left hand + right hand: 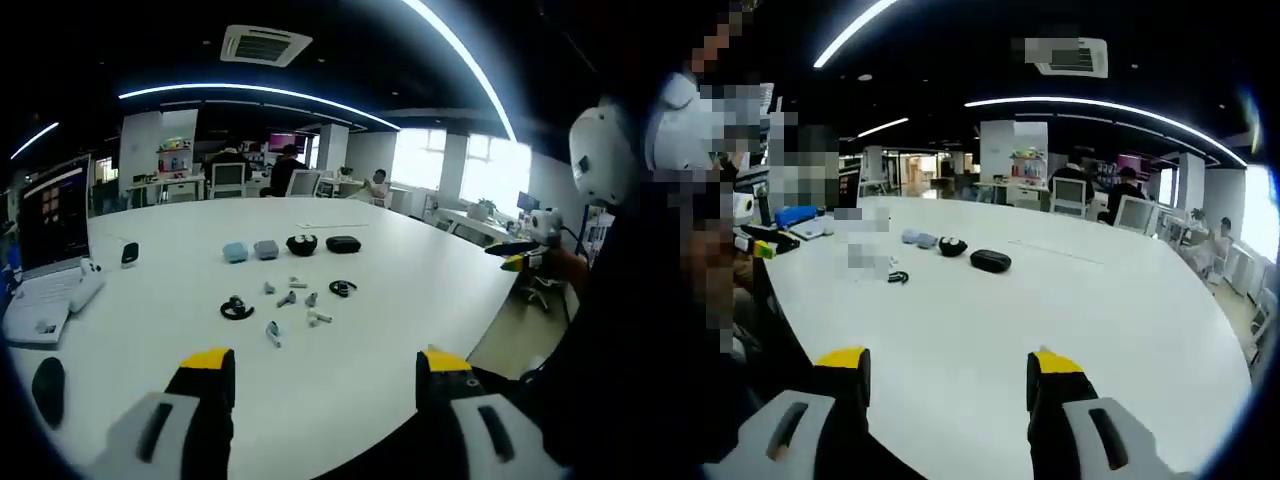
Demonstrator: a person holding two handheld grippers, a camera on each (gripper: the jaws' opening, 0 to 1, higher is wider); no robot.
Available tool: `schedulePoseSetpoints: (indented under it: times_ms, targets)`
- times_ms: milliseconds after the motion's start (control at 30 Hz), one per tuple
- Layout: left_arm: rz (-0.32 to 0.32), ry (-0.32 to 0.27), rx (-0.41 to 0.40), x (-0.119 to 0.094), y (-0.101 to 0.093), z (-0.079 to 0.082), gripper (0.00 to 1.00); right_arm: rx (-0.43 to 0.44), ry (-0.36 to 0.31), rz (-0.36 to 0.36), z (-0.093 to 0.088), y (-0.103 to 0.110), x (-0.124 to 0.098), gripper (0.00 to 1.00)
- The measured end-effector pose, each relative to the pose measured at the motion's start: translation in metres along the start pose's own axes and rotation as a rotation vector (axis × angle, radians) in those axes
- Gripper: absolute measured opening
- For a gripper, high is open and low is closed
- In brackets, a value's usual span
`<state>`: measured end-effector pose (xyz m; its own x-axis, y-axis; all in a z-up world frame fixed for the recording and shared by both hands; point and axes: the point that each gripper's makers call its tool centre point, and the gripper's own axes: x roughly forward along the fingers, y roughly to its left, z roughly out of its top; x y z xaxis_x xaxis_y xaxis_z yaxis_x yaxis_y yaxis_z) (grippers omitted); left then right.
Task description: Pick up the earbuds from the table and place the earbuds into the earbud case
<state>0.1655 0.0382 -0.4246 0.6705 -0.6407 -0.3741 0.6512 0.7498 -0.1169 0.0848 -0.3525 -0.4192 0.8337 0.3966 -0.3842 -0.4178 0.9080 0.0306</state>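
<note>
- We can read no text, label, brand, number or sign in either view.
- The laptop screen point(55, 215) at the table's edge in the left gripper view shows bright patches, but they are too small and blurred for us to make out any letters.
- The monitor point(283, 141) glowing pink at the back of the office shows colour only, no words we can read.
- The earbud cases point(264, 249) and the earbuds point(290, 298) on the table carry no marking that we can make out at this size.
</note>
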Motion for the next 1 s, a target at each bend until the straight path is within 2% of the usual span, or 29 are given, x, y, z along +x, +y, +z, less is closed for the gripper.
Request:
schedulePoseSetpoints:
  times_ms: [467,633,700,900,1000]
  targets:
    - [0.010,0.011,-0.009,-0.004,-0.007,-0.006,0.74,0.007,0.016,0.023,-0.010,0.005,0.000,0.61]
    - [0.013,0.034,-0.013,-0.006,-0.010,-0.013,0.74,-0.010,0.059,0.041,-0.019,0.007,0.000,0.61]
    - [0.012,0.060,-0.005,-0.008,-0.011,-0.017,0.74,-0.018,0.072,0.050,-0.017,0.006,0.000,0.61]
    - [0.030,0.058,0.001,-0.014,-0.009,-0.013,0.74,-0.042,0.102,0.078,-0.016,0.007,0.003,0.60]
    - [0.036,0.091,-0.008,-0.014,-0.008,-0.017,0.74,-0.043,0.113,0.108,-0.015,0.011,0.009,0.60]
